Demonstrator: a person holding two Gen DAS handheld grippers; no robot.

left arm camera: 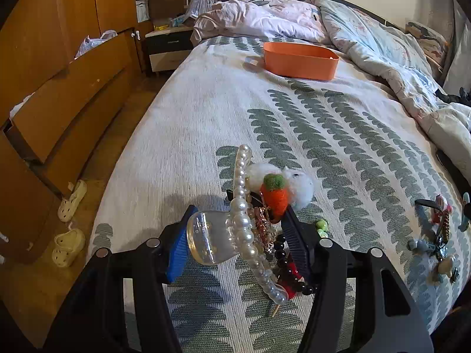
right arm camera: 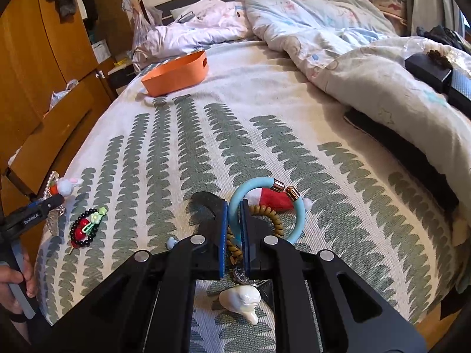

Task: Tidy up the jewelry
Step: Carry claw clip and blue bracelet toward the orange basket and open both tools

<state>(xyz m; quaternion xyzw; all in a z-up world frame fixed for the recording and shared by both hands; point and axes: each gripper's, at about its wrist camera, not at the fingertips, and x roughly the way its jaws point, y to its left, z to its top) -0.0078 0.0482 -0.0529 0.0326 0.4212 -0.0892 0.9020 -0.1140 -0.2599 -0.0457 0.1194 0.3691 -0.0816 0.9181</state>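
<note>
Jewelry lies in two loose groups near the foot edge of the bed (right arm camera: 265, 94), on its leaf-patterned cover; the left hand-held gripper (left arm camera: 238, 232) has its jaws closed against a pearl hair claw (left arm camera: 245, 220), which stands tilted off the cover between the blue pad and the black pad; a felt bunny clip with a carrot (left arm camera: 282, 188) sits just beyond the claw, and a black bead bracelet with a red charm (right arm camera: 84, 229) lies on the cover beside that gripper, toward the bed's left edge; the right hand-held gripper (right arm camera: 234, 223) is pressed together on a light blue bangle (right arm camera: 297, 217) with rose-gold end caps; a red and white Santa hat clip (right arm camera: 272, 198) and an amber coil hair tie (right arm camera: 272, 217) lie within and under the bangle's ring; a white seashell piece (right arm camera: 241, 301) rests below the right gripper's jaws; an orange bin (left arm camera: 300, 58) stands well apart, toward the head of the bed near the rumpled duvet (right arm camera: 338, 47).
</note>
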